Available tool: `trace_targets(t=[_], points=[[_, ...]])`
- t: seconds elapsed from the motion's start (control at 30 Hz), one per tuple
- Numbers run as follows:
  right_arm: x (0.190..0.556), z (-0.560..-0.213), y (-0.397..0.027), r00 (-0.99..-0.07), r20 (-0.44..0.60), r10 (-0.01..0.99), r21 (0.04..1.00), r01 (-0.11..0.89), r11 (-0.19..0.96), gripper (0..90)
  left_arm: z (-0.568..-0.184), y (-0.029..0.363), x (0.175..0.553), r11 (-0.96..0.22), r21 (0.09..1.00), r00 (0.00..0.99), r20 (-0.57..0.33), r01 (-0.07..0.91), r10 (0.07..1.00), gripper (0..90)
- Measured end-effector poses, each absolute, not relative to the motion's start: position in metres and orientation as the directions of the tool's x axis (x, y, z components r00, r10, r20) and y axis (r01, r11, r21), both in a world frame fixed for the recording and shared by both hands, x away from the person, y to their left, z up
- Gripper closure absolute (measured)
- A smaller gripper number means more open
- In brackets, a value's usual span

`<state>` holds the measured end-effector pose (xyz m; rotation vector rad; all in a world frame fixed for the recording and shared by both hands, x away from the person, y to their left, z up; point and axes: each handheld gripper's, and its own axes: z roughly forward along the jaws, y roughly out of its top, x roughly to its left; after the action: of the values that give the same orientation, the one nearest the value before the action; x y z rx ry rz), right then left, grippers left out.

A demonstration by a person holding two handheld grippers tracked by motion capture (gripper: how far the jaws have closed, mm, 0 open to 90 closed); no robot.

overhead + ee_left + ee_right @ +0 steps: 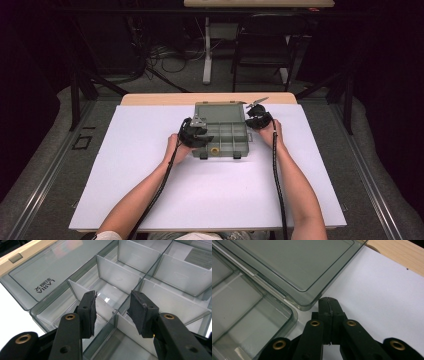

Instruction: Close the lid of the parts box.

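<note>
Up close, left gripper (112, 312) jaws apart over organizer box (140, 272) dividers, right gripper (329, 312) pressed together beside lid (294, 262).

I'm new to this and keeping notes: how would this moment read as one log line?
organizer box: lid open, flat | left gripper: open, over dividers | right gripper: shut, empty, beside box on white sheet

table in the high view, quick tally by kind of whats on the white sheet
organizer box, lid open: 1
grippers, left and right: 2
latches on the box's front edge: 2
total: 5
</note>
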<state>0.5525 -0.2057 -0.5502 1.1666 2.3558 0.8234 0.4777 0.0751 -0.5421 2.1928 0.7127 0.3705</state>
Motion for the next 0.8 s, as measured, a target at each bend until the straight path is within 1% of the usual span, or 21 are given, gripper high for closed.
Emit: trace_targets(t=[0.03, 0.07, 0.8], points=[[0.5511, -0.5501, -0.2050, -0.563, -0.062, 0.824, 0.647, 0.606, 0.463, 90.0, -0.5421, 0.0752, 0.4777, -0.535, 0.760, 0.800, 0.032, 0.370, 0.599, 57.1], [0.5527, -0.5503, -0.2062, -0.580, -0.078, 0.811, 0.653, 0.585, 0.481, 90.0, -0.5422, 0.0752, 0.4777, -0.534, 0.760, 0.800, 0.031, 0.370, 0.599, 57.1], [0.5551, -0.5522, -0.2043, -0.555, -0.078, 0.828, 0.677, 0.581, 0.453, 90.0, -0.5423, 0.0752, 0.4775, -0.535, 0.761, 0.801, 0.034, 0.367, 0.598, 57.2]])
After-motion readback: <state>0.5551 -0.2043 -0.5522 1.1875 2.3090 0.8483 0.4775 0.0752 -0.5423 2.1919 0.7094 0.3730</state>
